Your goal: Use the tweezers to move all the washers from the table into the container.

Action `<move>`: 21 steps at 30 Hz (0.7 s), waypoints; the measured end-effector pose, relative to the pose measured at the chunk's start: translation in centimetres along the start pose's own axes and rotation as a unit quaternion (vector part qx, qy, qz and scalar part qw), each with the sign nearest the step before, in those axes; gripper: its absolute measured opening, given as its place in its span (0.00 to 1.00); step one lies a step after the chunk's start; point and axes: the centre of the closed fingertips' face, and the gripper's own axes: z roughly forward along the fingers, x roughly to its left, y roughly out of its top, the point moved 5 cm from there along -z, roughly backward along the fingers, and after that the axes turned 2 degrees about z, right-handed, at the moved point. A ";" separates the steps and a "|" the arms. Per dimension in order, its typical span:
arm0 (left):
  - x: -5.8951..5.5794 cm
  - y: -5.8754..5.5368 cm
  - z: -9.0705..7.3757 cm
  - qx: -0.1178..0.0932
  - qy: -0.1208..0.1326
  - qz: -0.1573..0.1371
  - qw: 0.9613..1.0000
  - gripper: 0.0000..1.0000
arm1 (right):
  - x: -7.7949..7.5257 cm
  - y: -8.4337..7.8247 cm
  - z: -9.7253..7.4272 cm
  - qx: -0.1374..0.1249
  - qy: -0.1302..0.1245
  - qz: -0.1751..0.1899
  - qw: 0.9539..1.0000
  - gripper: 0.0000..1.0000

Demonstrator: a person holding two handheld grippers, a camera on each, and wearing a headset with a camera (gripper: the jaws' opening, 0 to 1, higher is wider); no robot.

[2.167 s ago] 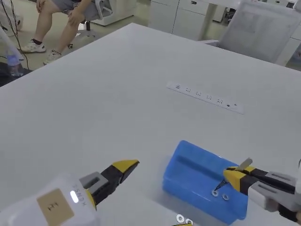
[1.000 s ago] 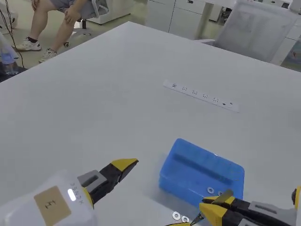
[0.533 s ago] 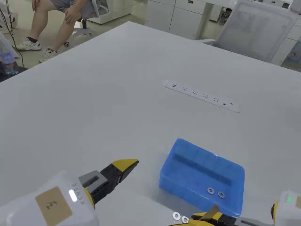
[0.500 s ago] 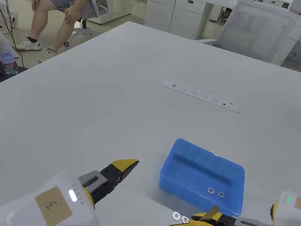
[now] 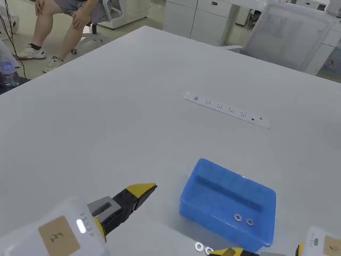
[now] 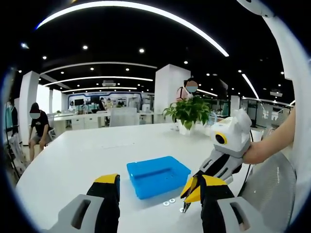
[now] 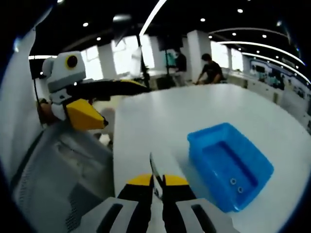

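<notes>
The blue container (image 5: 228,198) sits near the table's front edge with two washers (image 5: 243,219) lying inside it. Two more washers (image 5: 203,248) lie on the table just in front of it. My right gripper (image 7: 154,181) is shut on thin metal tweezers (image 7: 153,168) that stick out past the jaws. In the head view its yellow tip (image 5: 230,251) sits low by the table washers. My left gripper (image 5: 139,191) hovers open to the left of the container, jaws wide apart (image 6: 155,180). The tweezers' tip (image 6: 183,209) is close beside the table washers (image 6: 169,202).
A white power strip (image 5: 226,111) lies across the table's far middle. A grey chair (image 5: 295,34) stands behind the far edge. A seated person (image 5: 58,21) is off the table's far left corner. A potted plant (image 6: 190,112) stands at one end.
My right gripper with the tweezers has left the space over the container and dropped toward the near table edge by the loose washers. The left gripper has hardly moved.
</notes>
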 end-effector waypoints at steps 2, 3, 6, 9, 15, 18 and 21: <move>0.0 0.0 0.0 0.001 0.000 0.000 1.000 0.67 | 0.2 0.0 0.1 0.004 -0.004 -0.024 1.000 0.03; 0.0 0.0 0.0 0.001 0.000 0.000 1.000 0.67 | 0.4 0.0 0.1 0.004 -0.003 -0.024 1.000 0.03; 0.0 0.0 0.0 0.000 -0.001 0.000 1.000 0.67 | 0.3 0.1 0.2 0.004 -0.002 -0.028 1.000 0.03; -0.1 0.0 0.0 0.000 -0.001 0.000 1.000 0.67 | 0.2 0.2 0.3 0.008 -0.004 -0.039 0.999 0.02; 0.1 0.0 0.0 -0.003 0.003 -0.002 1.000 0.66 | -0.7 0.4 -0.2 0.009 -0.019 -0.009 1.000 0.02; 0.2 0.0 -0.1 -0.004 0.005 -0.002 1.000 0.66 | -1.1 1.2 -0.7 -0.009 -0.023 0.010 1.000 0.02; 0.2 0.1 0.0 -0.003 0.005 -0.002 1.000 0.66 | -1.5 2.1 -1.3 -0.022 -0.029 0.018 0.999 0.02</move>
